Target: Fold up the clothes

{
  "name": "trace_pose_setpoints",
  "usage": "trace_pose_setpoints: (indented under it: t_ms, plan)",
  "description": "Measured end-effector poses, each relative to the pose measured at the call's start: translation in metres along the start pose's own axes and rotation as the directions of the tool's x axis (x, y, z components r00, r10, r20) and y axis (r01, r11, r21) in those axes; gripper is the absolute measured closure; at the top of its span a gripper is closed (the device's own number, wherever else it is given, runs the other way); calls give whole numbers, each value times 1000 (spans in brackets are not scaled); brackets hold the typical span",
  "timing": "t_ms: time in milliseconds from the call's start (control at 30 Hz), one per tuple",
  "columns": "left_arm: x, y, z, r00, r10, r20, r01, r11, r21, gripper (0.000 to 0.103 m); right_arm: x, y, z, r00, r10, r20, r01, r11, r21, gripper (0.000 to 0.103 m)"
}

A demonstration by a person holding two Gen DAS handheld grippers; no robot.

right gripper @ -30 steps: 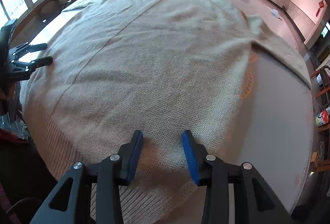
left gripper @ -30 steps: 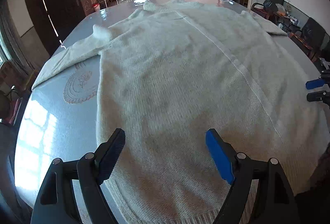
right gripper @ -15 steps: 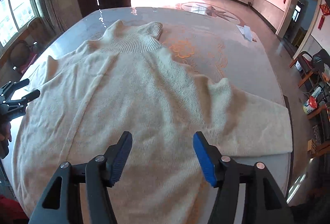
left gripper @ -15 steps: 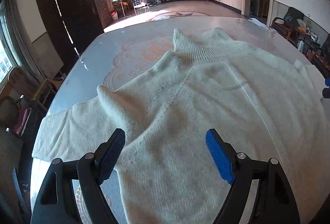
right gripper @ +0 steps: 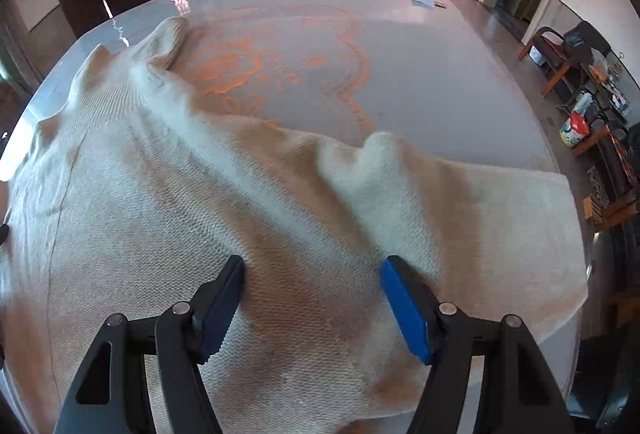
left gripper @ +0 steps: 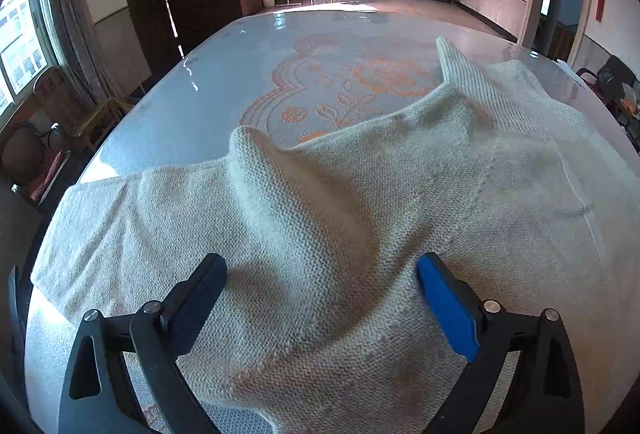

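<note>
Left wrist view shows the left hand-held gripper with its jaws wide apart, holding nothing, just over the cream sweater; the sweater lies spread on the shiny surface, one sleeve reaching the left edge; right wrist view shows the right hand-held gripper also spread apart over the sweater, near the other sleeve by the right edge.

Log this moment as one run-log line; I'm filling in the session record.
task: fold clothes | sweater flat on table, unfolded | left gripper open over left shoulder | right gripper open over right shoulder | nothing held
</note>
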State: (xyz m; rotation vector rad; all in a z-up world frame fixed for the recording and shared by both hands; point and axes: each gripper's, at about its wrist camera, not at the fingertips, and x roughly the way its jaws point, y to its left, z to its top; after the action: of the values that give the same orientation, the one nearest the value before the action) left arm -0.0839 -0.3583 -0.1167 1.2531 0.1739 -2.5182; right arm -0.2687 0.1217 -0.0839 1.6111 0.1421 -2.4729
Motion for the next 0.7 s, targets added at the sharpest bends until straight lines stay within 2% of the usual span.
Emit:
trace_pose_setpoints:
  t_ms: [100,133,167,200,233,333,400,433,467,500,567,633,667,700]
  plan:
    - [-3,-8,-2,999,45,17,-46,998,38,3,-13,-32,-2,999,32,8,-32,999,3,34]
    - [-5,-12,-3,997,69,25,-70,996,54,3,-21,-46,-3,998,63,22,-64,998,22,33]
    - [-7,-16,-4,995,97,30,-99,993,64,3,-29,-63,-4,991,133,31,-135,989,59,33]
    - [-10,-21,-5,992,125,34,-127,989,73,3,-37,-83,-6,977,207,46,-211,972,101,33]
    - [-14,-25,-7,989,146,33,-148,986,72,3,-45,-105,-10,972,227,61,-233,961,147,33]
    - [-27,-41,-18,985,166,40,-168,985,43,3,-66,-175,-22,968,229,104,-249,926,283,32]
    - [-30,-54,-29,989,149,23,-150,988,46,3,-68,-221,-35,953,276,125,-303,861,409,32]
    - [-30,-61,-34,989,146,19,-146,988,56,3,-67,-244,-41,943,301,138,-330,818,471,32]
    - [-33,-68,-38,986,162,48,-165,984,65,3,-67,-267,-48,933,325,153,-355,770,529,32]
    - [-32,-71,-39,983,175,53,-179,981,76,3,-60,-288,-58,919,356,167,-381,700,604,32]
    - [-30,-70,-39,985,168,47,-171,983,71,3,-36,-327,-81,875,436,209,-431,507,747,32]
    - [-27,-63,-36,991,129,28,-130,991,39,3,-10,-354,-103,824,489,287,-469,303,830,31]
    - [-25,-58,-36,995,103,16,-104,994,17,2,3,-362,-112,797,510,324,-484,218,847,31]
    - [-23,-54,-35,997,82,6,-82,997,-5,1,18,-364,-119,771,539,339,-486,153,861,31]
